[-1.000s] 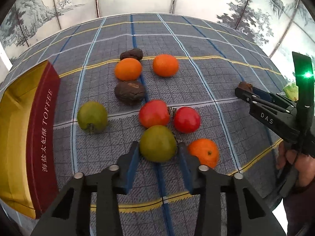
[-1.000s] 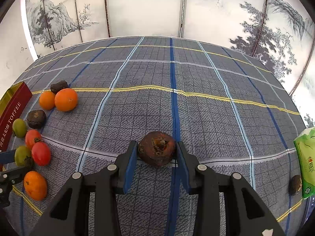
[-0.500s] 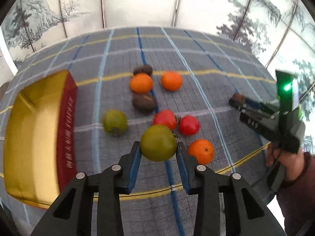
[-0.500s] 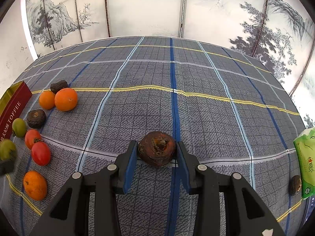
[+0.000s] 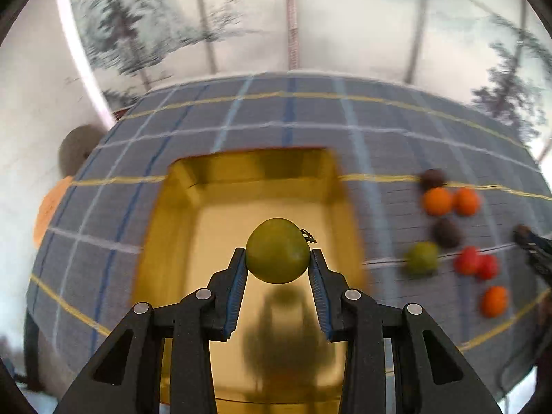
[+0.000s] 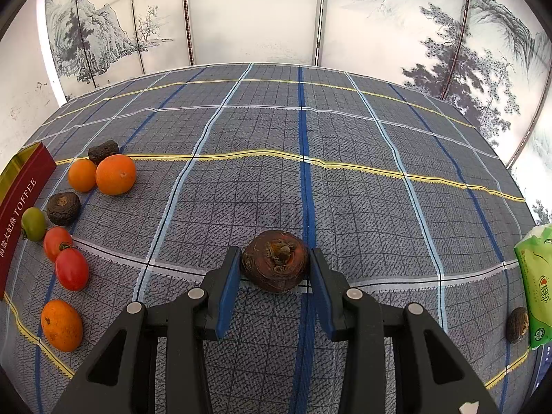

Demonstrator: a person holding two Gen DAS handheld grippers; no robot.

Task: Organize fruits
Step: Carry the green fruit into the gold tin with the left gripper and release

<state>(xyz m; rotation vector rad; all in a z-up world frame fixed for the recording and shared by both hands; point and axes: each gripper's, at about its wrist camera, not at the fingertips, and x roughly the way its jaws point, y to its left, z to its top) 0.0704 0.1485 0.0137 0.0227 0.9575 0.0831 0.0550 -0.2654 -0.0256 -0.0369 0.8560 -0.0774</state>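
The left gripper (image 5: 277,270) has swung its green fruit (image 5: 277,250) (smooth, firm, pinched mid-girth) over the gold box (image 5: 179,214) at centre frame, while the right gripper (image 6: 275,270) fingers clasp a brown fruit (image 6: 275,260).

The red side of the box (image 6: 21,207) carries white lettering, seen in the right wrist view: the word "TOFFEE" in capitals, preceded by a line of Chinese characters too distorted to read with certainty. The green packet (image 6: 538,286) at the right edge bears a red printed logo and a small round mark; neither is legible. The left wrist view shows no readable text.
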